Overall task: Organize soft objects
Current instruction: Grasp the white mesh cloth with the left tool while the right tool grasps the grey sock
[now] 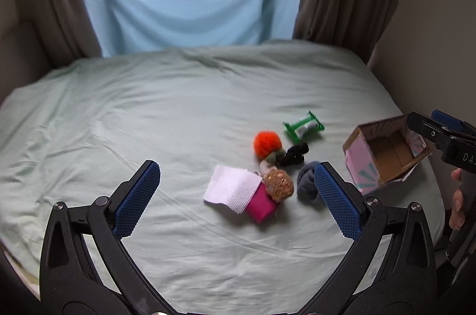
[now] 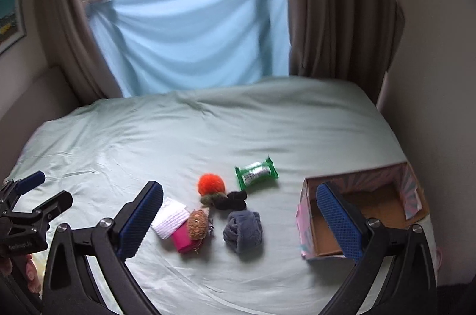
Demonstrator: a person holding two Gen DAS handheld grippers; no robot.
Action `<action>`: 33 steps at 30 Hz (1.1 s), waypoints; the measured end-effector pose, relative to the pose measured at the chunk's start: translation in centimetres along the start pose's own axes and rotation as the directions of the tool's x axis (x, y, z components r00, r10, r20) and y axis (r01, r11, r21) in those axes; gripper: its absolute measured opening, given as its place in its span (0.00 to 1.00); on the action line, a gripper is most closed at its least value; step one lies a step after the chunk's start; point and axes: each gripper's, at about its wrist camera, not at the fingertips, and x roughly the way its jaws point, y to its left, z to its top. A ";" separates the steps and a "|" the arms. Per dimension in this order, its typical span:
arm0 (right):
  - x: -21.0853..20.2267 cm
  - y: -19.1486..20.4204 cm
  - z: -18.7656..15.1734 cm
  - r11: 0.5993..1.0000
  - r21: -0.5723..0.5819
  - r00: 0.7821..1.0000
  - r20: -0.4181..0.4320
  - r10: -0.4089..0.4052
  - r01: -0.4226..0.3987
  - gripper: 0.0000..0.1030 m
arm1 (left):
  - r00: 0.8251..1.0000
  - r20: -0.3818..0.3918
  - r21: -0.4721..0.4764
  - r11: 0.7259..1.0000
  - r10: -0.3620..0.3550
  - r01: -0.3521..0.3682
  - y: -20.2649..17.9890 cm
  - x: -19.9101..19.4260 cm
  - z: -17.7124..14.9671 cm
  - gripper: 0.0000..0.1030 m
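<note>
Left gripper (image 1: 236, 196): jaws spread wide, holding nothing, hovering over the near part of the bed. Right gripper (image 2: 239, 218): jaws equally wide, empty, hovering at a similar height.

The soft objects lie in one cluster ahead of both tools, between the two. The grey-blue fuzzy roll (image 2: 243, 231) is the nearest item to the right gripper and the closest to the open cardboard box (image 2: 361, 215), which stands to the right of the cluster, well apart from it. Its long axis runs roughly near-to-far. Judgement: the right gripper is better placed for a pick and transfer.

Further left: pink block (image 2: 183, 239) under a white cloth (image 2: 169, 218); further away, an orange pom-pom (image 2: 211, 184) and green packet (image 2: 255, 172).

Surface: wrinkled pale green bedsheet (image 2: 148, 142). Beyond: blue drape (image 2: 190, 47), brown curtains, window.
</note>
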 end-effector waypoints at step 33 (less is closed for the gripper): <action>26.9 -1.7 -14.1 0.978 0.185 0.965 -0.261 -0.040 0.091 0.75 | 0.883 -0.280 -0.114 0.926 -0.378 0.360 5.4 29.3 -10.4 0.73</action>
